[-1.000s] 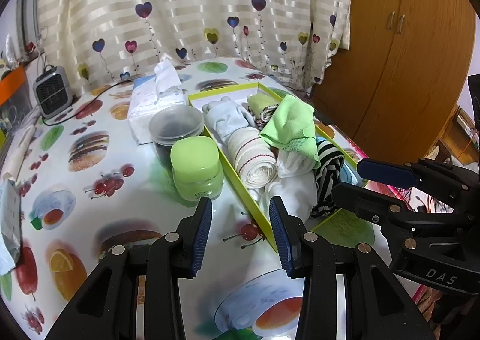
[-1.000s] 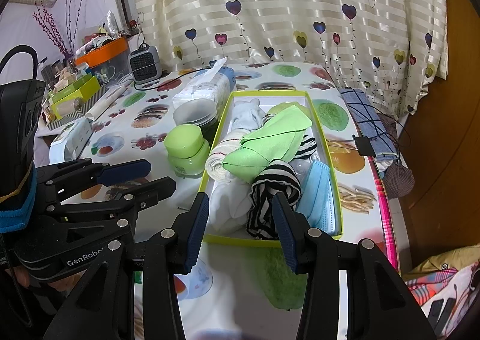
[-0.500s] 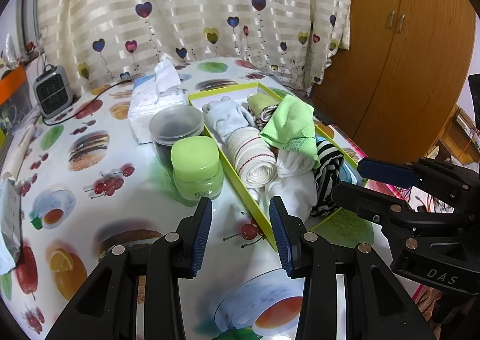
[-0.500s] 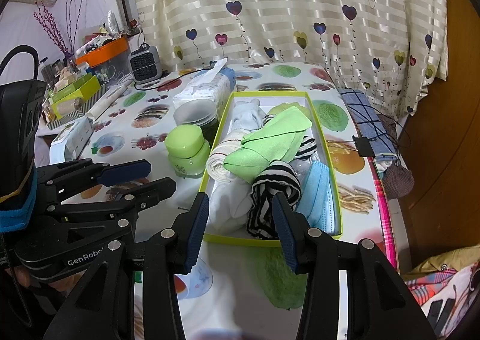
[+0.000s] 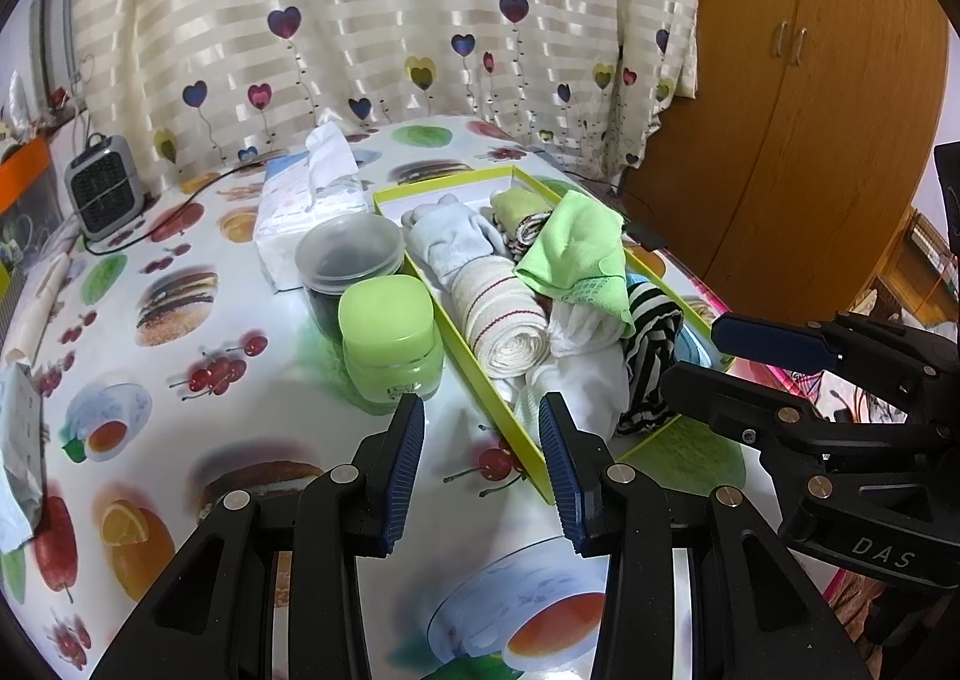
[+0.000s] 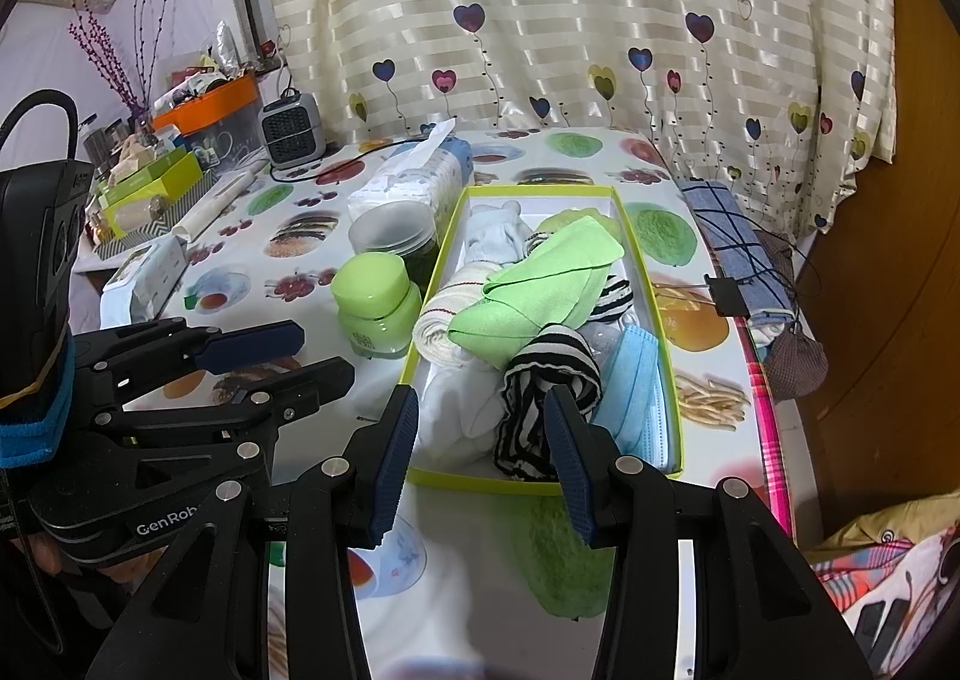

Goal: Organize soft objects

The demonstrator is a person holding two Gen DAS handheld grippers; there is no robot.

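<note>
A shallow yellow-green box (image 6: 657, 314) (image 5: 474, 365) on the fruit-print table holds soft items: a green cloth (image 6: 540, 284) (image 5: 576, 254), a rolled cream towel (image 5: 498, 314), a striped black-and-white piece (image 6: 540, 380), a white cloth (image 6: 456, 410), pale socks (image 5: 450, 236) and a blue face mask (image 6: 633, 386). My left gripper (image 5: 480, 422) hangs open above the table at the box's near corner, nothing between its fingers. My right gripper (image 6: 477, 416) stands open just before the box's near end, empty. Each gripper also shows at the other view's side.
A green-lidded jar (image 5: 387, 332) and a clear-lidded dark jar (image 5: 348, 254) stand left of the box, a tissue pack (image 5: 312, 200) behind them. A small heater (image 6: 292, 128) and cluttered trays (image 6: 156, 182) sit far left. Folded blue cloth (image 6: 738, 236) lies at the table's right edge.
</note>
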